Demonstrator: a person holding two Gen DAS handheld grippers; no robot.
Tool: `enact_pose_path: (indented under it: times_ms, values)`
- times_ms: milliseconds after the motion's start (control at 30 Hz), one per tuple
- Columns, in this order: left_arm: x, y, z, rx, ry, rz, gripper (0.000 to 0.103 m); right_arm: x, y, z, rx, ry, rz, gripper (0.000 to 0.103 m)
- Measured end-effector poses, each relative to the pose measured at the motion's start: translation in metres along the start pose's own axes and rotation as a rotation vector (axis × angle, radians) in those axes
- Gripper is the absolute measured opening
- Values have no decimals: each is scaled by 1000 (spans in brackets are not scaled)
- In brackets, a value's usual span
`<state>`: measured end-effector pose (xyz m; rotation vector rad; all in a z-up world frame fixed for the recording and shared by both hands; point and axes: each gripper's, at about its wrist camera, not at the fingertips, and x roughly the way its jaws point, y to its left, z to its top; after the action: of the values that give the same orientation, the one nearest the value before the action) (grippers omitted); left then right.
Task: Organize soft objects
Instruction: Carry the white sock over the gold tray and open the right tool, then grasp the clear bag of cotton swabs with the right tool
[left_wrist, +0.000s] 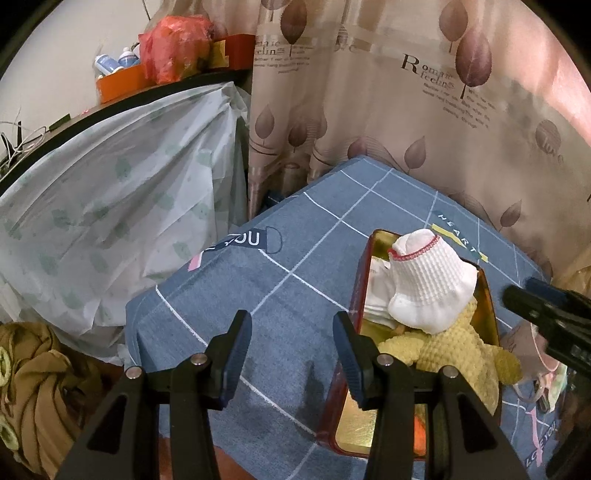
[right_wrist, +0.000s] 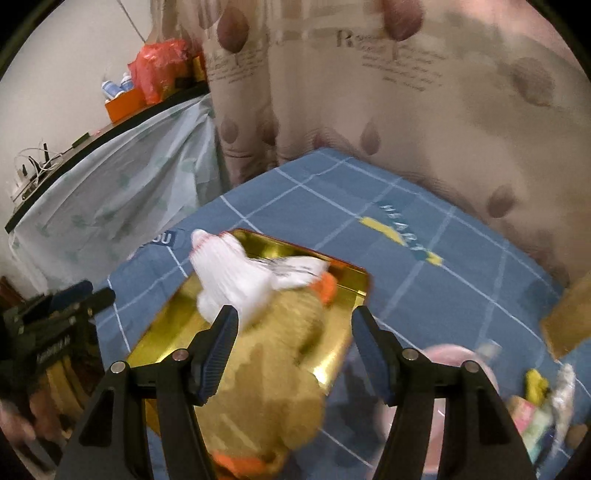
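We work over a blue checked tablecloth (left_wrist: 295, 229). Nearest, our left gripper (left_wrist: 291, 354) stands apart and empty at the tin's (left_wrist: 360, 280) nine o'clock rim. Our right gripper (right_wrist: 291, 350) is spread, nothing pinched, above the blurred yellow plush (right_wrist: 266, 376). A white sock (left_wrist: 424, 280) lies on it inside the tin, hiding what lies beneath. Beyond hangs the leaf curtain (left_wrist: 406, 110).

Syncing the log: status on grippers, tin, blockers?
Left gripper open, empty, beside tin. Right gripper open, nothing gripped. White sock on yellow plush in tin. No blockers seen.
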<state>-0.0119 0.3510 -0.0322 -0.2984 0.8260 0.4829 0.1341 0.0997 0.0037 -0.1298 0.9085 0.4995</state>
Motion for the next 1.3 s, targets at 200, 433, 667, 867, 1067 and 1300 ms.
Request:
enact_pose_path:
  times_ms: [200,433,667,867,1067,1300]
  values:
    - [-1,-2,-1,10,-1,10,47,-40,-49,-30,62,-34,-87,61]
    - [-2,-5,-4,22,0,10,47,-79,-142,-74,190,-30,-252,61]
    - [-4,-12,-6,40,4,6,47,-97,-213,-110,254,6,-354,61]
    - [-7,-29,-8,99,3,33,47,-94,-245,-128,245,30,-346,61]
    - [-17,-54,-12,160,8,-26,47,-77,-255,-122,205,20,-300,61]
    - [-27,-103,-18,253,40,-118,47,-56,-271,-114,155,12,-244,61]
